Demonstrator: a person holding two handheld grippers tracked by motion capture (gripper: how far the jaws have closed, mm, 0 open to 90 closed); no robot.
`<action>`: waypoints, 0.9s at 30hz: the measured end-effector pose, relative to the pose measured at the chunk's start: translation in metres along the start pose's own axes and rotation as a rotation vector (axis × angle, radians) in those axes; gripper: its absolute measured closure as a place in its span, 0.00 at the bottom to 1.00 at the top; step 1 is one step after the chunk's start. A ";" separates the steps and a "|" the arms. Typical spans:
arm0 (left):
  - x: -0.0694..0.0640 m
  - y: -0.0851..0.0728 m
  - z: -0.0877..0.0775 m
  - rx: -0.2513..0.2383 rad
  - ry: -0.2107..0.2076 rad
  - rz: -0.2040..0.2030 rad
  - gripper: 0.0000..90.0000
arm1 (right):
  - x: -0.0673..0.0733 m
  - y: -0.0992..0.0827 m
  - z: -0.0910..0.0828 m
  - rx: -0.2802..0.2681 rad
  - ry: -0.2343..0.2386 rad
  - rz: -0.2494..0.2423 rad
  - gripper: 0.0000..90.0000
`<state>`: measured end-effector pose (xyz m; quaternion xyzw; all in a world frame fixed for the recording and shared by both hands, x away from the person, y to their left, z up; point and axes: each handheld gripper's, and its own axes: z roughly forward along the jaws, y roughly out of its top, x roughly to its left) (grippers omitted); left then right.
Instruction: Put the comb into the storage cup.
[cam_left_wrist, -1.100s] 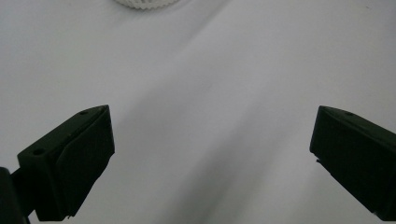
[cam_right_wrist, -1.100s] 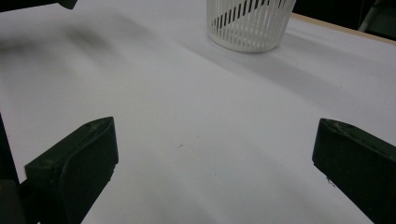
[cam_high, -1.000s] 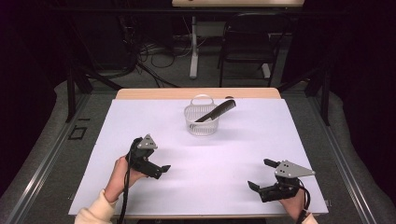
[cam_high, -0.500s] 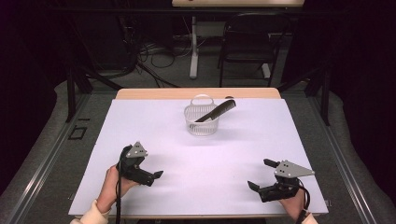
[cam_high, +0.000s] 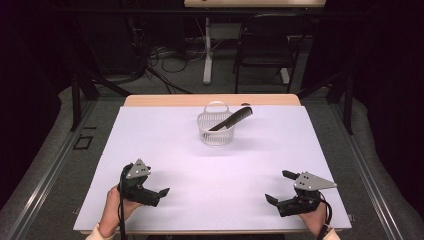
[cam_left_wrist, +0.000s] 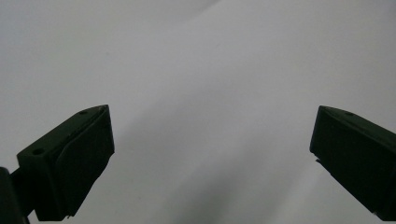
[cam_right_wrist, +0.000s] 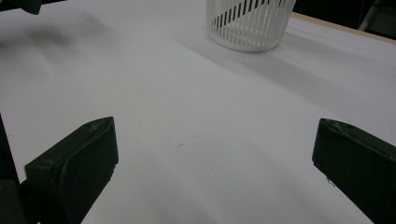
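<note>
A white slatted basket (cam_high: 216, 131) stands at about 12 o'clock on the white table (cam_high: 210, 175), with a black comb (cam_high: 231, 119) leaning inside it, its end poking over the rim toward 2 o'clock. The left gripper (cam_high: 161, 192) rests at 8 o'clock and the right gripper (cam_high: 278, 186) at 4 o'clock. Both are released, jaws spread wide with nothing between them, well apart from the basket.

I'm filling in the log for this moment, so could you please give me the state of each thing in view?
Basket: upright on the table, handle up.
Comb: in the basket, leaning, one end over the rim.
Left gripper: open, empty, low over the table.
Right gripper: open, empty, facing the basket.
</note>
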<state>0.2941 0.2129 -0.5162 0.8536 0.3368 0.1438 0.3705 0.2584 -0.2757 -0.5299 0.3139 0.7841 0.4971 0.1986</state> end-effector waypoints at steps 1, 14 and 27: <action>0.000 -0.001 -0.001 -0.004 0.001 -0.003 0.00 | 0.000 0.000 0.000 0.000 0.000 0.000 0.00; -0.007 -0.013 -0.012 -0.041 0.030 -0.017 0.00 | 0.000 0.000 0.000 0.000 -0.002 0.002 0.00; -0.008 -0.018 -0.016 -0.051 0.041 -0.027 0.00 | 0.000 0.000 -0.001 0.000 0.000 0.002 0.00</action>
